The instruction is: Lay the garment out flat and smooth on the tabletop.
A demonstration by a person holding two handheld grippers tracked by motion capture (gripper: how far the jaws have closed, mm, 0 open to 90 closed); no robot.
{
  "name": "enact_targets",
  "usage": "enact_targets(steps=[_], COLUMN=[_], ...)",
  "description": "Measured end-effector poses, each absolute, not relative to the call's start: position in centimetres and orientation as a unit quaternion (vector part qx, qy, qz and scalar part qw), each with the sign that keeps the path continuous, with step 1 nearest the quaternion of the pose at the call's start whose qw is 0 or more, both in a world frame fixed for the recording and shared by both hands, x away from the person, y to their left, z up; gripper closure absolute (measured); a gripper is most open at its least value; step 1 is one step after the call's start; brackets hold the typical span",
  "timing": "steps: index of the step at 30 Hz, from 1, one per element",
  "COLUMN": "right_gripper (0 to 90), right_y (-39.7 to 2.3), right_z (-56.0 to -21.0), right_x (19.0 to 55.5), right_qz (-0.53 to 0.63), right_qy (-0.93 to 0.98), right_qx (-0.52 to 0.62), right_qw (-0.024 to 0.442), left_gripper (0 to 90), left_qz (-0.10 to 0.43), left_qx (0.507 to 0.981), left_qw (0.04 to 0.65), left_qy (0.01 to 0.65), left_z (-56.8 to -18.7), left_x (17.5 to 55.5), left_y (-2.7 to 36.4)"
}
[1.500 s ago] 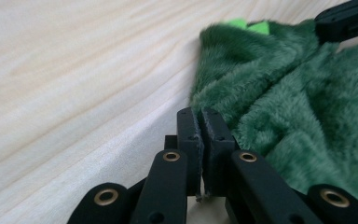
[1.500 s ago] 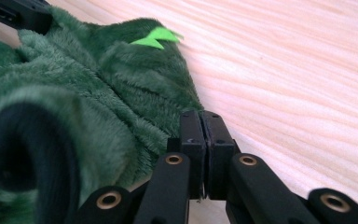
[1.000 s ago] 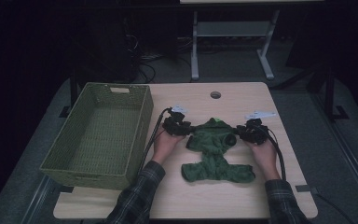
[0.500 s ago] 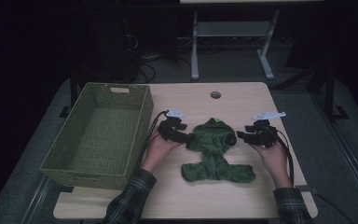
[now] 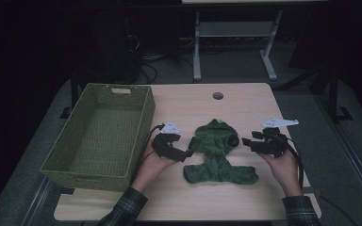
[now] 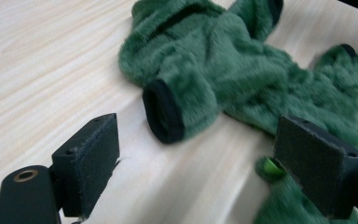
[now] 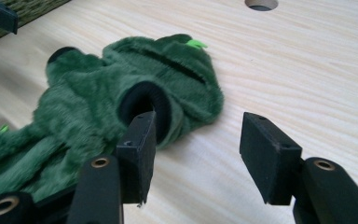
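While we are holding one tong in each hand over the wooden table [image 5: 202, 101], the green plush garment [image 5: 217, 153] is lying flat on the table between them, a little right of the woven basket [image 5: 101, 134]. Its hood is pointing away from us and its two sleeves are spreading to the sides.

We are keeping the left gripper [image 5: 187, 154] just beside the left sleeve cuff [image 6: 162, 112]. Its jaws have just been opening and are now standing wide, with only bare table between them; the pads are not touching the fabric.

We are keeping the right gripper [image 5: 246, 142] near the right sleeve cuff [image 7: 144, 108]. Its jaws have also just been opening and are standing moderately apart, and nothing is gripped between them.
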State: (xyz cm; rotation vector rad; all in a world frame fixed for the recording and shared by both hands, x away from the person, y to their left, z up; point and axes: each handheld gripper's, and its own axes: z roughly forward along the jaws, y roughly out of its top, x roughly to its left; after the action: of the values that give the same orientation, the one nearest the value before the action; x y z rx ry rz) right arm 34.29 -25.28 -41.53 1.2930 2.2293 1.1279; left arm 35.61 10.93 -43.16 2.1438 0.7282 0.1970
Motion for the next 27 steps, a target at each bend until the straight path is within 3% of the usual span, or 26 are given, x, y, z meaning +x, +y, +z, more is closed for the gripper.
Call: enact_targets(steps=[18,27], right_gripper=[47.7,48.0], right_y=[-23.2,-20.9], right_z=[-42.0,-42.2], right_x=[30.7,29.3], right_qz=[0.406,0.414], right_qy=[0.801,0.811], right_qx=[0.414,0.39], right_qw=[0.148,0.132], left_gripper=[12.6,12.5], left_qz=[0.086,0.081], left_qx=[0.874,0.884], left_qw=[0.403,0.382], left_qy=[0.258,0.257], left_z=[-45.8,-47.5], left_x=[28.5,26.7], left_y=[12.6,13.0])
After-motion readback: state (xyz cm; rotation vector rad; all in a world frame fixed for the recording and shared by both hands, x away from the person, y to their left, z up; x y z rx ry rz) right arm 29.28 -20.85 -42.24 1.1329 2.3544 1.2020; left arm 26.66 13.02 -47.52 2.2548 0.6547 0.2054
